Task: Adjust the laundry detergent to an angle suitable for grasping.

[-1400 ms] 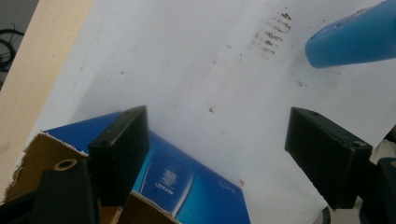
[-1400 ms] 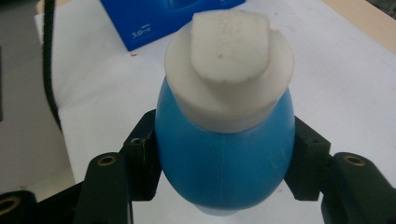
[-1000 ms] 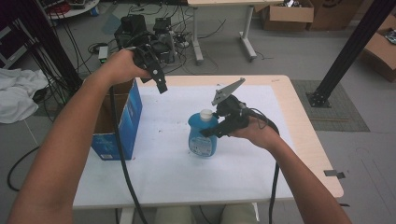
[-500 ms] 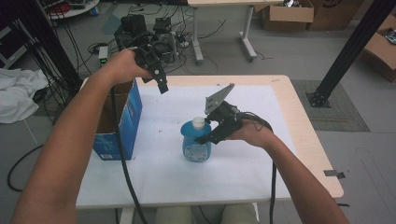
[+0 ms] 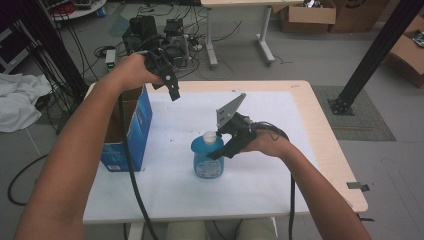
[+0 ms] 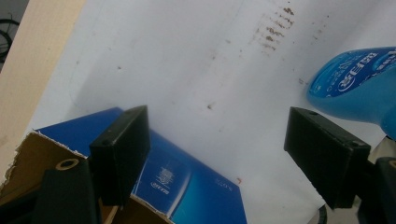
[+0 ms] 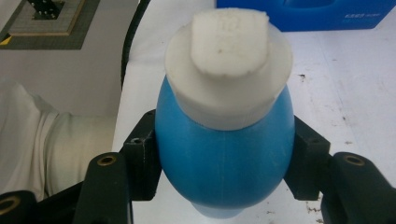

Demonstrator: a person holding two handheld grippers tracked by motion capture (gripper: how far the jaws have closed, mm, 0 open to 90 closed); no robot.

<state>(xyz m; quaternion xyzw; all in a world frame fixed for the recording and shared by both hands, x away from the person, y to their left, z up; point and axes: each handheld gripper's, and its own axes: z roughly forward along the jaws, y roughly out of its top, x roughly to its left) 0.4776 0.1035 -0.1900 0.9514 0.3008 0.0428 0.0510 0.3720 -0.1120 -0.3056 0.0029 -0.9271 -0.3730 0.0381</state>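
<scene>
Near the middle of the white-covered surface [image 5: 280, 125], one blue plastic bottle with a white flip-top cap [image 5: 207, 156] is standing upright, and the right gripper [image 5: 226, 148] is clamping it across its rounded shoulder, just below the cap. Seen from the right gripper view, the two black jaws are pressing on either side of the bottle [image 7: 224, 163], so they are holding it at its widest part.

Judging by its look, the bottle is behaving as a smooth, fairly stiff plastic shell that is probably giving a little under pressure. Its curved, glossy sides are looking slippery, and a grip on the bulge is likely sliding up or down if the squeeze is loose. Taking hold lower on the flatter labelled body, or right under the cap's collar, is seeming safer. How full it is cannot be told, so its weight is staying uncertain; if liquid is inside, it will be feeling bottom-heavy and sloshing.

Above the far left corner, the left gripper [image 5: 166, 82] is hovering with its jaws standing wide and nothing between them, over the open blue cardboard box [image 5: 131, 131] at the surface's left edge.

Counting: one bottle, one cap, one box, two grippers.
</scene>
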